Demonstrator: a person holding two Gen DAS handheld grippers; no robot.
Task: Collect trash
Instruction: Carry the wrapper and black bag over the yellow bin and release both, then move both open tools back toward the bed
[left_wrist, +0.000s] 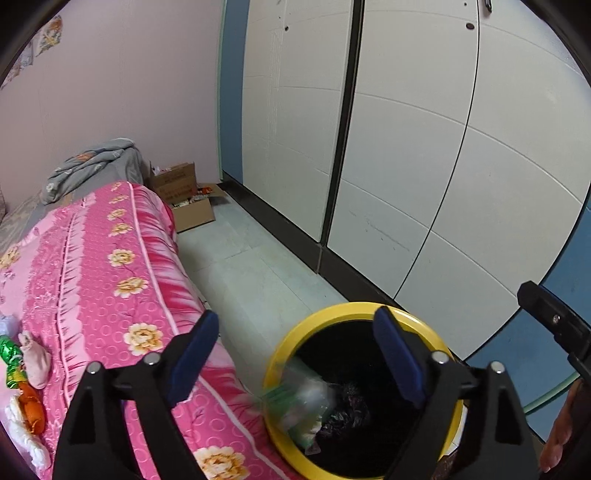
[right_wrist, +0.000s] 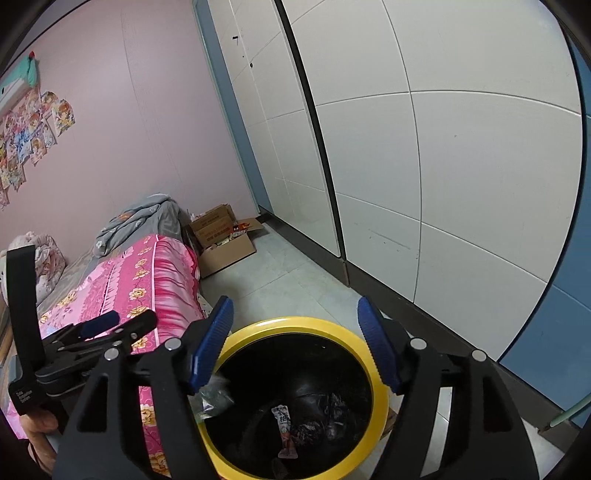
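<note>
the landmark is the yellow-rimmed trash bin (left_wrist: 360, 391), black inside, standing on the pale tiled floor (left_wrist: 258, 266) between the pink floral bedspread (left_wrist: 110, 280) and the white wardrobe doors (left_wrist: 424, 177). the left gripper (left_wrist: 295, 358) hangs over the bin's bed-side rim, jaws spread wide, nothing between the blue pads; a blurred clear-and-green plastic wrapper (left_wrist: 303, 402) sits just below it at the bin's mouth, apparently dropping in. the right gripper (right_wrist: 295, 343) is over the bin's opening too, jaws apart and empty; in its view a small printed sachet (right_wrist: 285, 432) and dark crumpled bits lie at the bin's bottom, and a greyish packet (right_wrist: 216, 398) rests against the inner wall on the bed side. judged step: releasing trash into the bin. to do it well, both sets of jaws should stay wide until the pieces clear the pads, and the release should be kept inside the rim, since the wrapper is close to the edge and could catch there. more trash looks left on the bedspread, away from the bin: a green wrapper (left_wrist: 11, 362) and an orange piece (left_wrist: 31, 410) beside a pale pink sock (left_wrist: 35, 365). cardboard boxes (left_wrist: 184, 199) sit beyond the bed, far from the bin.
</note>
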